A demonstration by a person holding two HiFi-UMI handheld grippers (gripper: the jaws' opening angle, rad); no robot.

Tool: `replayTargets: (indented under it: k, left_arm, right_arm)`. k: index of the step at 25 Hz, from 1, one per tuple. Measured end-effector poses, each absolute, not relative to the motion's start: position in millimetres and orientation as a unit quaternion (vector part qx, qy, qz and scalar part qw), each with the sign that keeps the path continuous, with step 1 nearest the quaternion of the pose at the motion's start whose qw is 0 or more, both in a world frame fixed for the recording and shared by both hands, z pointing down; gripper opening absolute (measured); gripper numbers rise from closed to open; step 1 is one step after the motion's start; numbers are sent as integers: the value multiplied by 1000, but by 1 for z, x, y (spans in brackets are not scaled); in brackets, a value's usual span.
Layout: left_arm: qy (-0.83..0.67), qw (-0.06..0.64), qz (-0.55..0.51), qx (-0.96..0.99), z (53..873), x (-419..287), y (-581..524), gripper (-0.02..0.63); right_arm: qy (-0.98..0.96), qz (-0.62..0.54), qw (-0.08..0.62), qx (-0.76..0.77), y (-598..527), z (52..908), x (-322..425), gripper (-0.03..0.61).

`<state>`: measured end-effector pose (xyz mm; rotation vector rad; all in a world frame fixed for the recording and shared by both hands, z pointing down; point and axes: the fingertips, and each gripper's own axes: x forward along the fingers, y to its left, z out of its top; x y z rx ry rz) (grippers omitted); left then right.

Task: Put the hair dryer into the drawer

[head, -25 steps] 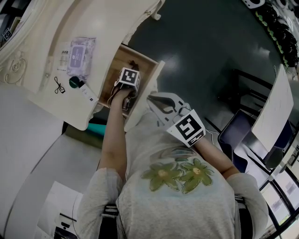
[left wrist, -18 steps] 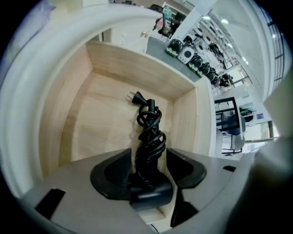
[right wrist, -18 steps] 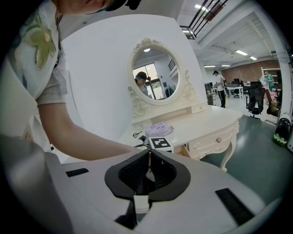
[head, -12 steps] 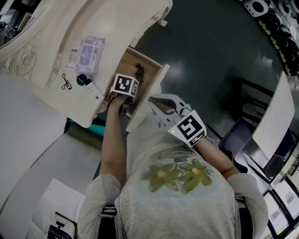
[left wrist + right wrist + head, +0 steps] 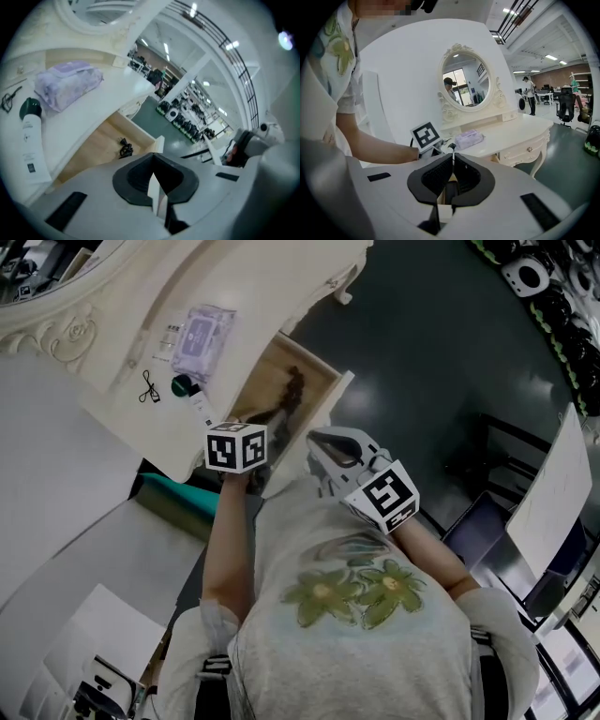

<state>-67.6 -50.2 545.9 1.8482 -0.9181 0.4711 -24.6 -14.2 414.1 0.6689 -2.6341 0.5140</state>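
Beside the open drawer [image 5: 272, 367] in the head view, the left gripper [image 5: 236, 457] hangs at its near end and the right gripper [image 5: 328, 448] by its front panel; the dark hair dryer [image 5: 292, 388] lies inside the drawer, with a wipes pack [image 5: 199, 332] and tube [image 5: 194, 401] on the dressing table [image 5: 244, 287] above it. Left gripper view: jaws clenched together on nothing, black cord [image 5: 125, 149] on the drawer floor beyond them. Right gripper view: jaws pressed together, empty, pointed past the left gripper toward the mirror [image 5: 465, 82] over the drawer's table.
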Motion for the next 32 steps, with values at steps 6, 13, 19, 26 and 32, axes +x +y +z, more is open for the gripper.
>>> replayTargets:
  k: [6,13,19,26,32]
  left_arm:
    - [-380,500,64,775,495,-59,-25,11]
    - [-389,464,63,793,470,-49,8,11]
    - [-404,425,90,805,459,-48,33,11]
    - [-401,372,116,829,447,-45,60,11]
    - [-414,363,115,827,441,-51,75,11]
  right_arm:
    - [-939,168,192,230,-1,411,-30,25]
    - [-942,152,197,224,18,404,-34,23]
    - [-945,142,196,222,38,401,-35,23]
    - [-947,129,192,225,62,397,-36,23]
    - [-945,119,191,237,77,395,-30,23]
